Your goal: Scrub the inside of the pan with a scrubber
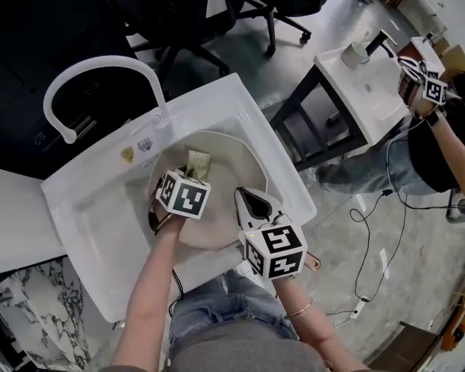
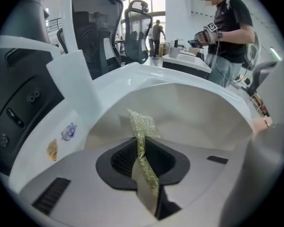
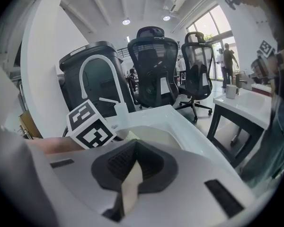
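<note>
Cream-coloured and shallow, the pan (image 1: 234, 155) lies in the basin of a white sink (image 1: 244, 111), below the white arched tap (image 1: 101, 63) at the far left. Its handle (image 1: 311, 263) points to the near right, and the copper-coloured end sticks out past the sink's edge.

The left gripper (image 2: 141, 150) is over the middle of the pan. Its jaws are clamped on a glittery gold-green scrubber (image 2: 142, 124). The free end of the scrubber stands out beyond the tips and points to the far side of the pan. I cannot tell if it touches the pan's surface.

The right gripper (image 1: 245, 197) is at the pan's near right rim, above the root of the handle. Its jaws are closed together, and its own view shows nothing between them. I cannot tell if the tips touch the rim. In that view the left gripper's marker cube (image 3: 90, 125) sits just to the left of the jaws.

Two black office chairs (image 3: 154, 63) stand on the floor beyond the sink. To the far right, a second person (image 1: 442, 142) stands beside another white table (image 1: 372, 91), with grippers held over it.
</note>
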`<state>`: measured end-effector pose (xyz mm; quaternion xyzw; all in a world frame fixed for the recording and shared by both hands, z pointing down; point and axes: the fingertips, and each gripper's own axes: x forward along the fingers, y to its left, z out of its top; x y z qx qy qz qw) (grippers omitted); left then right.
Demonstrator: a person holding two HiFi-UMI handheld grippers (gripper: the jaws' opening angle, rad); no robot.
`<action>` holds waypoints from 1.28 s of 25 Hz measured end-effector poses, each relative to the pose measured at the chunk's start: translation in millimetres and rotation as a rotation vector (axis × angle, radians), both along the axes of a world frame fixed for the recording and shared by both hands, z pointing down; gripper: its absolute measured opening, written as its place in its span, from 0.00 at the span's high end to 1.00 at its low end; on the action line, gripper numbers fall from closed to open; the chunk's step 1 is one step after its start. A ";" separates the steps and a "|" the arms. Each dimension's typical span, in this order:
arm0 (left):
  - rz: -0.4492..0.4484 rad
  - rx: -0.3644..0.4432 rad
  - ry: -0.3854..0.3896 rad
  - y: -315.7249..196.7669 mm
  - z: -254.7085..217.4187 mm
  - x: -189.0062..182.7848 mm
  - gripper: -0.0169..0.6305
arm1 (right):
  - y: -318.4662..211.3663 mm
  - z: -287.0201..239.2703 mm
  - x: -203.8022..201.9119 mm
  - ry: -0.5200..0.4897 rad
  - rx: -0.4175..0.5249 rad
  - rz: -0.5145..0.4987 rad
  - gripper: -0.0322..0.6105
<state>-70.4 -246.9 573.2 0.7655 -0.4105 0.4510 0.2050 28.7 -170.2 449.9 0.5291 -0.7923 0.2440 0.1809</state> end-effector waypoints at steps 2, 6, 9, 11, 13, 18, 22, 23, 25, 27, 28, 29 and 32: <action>-0.003 0.026 -0.040 -1.5 -3.8 -9.4 0.88 | 0.0 -1.7 -3.8 0.000 0.005 -0.014 0.93; -0.024 0.085 -0.118 -4.0 -14.3 -28.6 0.88 | 3.4 -6.0 -10.7 -0.001 0.018 -0.043 0.93; -0.071 0.139 -0.142 -5.2 -28.4 -43.9 0.88 | 8.0 -10.5 -13.6 0.001 0.028 -0.061 0.93; -0.110 0.177 -0.134 -3.8 -40.1 -53.9 0.88 | 11.5 -13.6 -13.7 0.001 0.036 -0.070 0.93; -0.150 0.218 -0.091 0.3 -53.5 -59.9 0.88 | 15.3 -16.7 -12.2 -0.001 0.046 -0.077 0.93; -0.232 0.215 0.151 26.3 -73.4 -47.2 0.88 | 24.9 -23.5 -4.9 -0.008 0.066 -0.081 0.93; -0.269 0.127 0.364 51.8 -78.9 -16.7 0.88 | 35.2 -28.2 5.1 -0.012 0.083 -0.073 0.93; -0.271 0.115 0.397 56.4 -79.6 -7.7 0.88 | 37.3 -28.9 9.0 -0.012 0.087 -0.067 0.93; -0.266 0.111 0.430 64.3 -80.1 9.6 0.88 | 41.8 -28.8 18.0 -0.011 0.090 -0.050 0.93; -0.250 0.116 0.437 71.6 -79.9 27.5 0.88 | 46.9 -27.8 28.0 -0.011 0.088 -0.027 0.93; -0.241 0.116 0.438 75.2 -79.5 36.6 0.88 | 49.6 -27.5 33.0 -0.012 0.086 -0.016 0.93; -0.233 0.114 0.440 78.9 -78.9 45.5 0.88 | 52.2 -27.2 37.7 -0.012 0.084 -0.007 0.93; -0.216 0.102 0.437 90.7 -75.9 66.6 0.88 | 59.8 -25.4 47.2 -0.012 0.077 0.004 0.93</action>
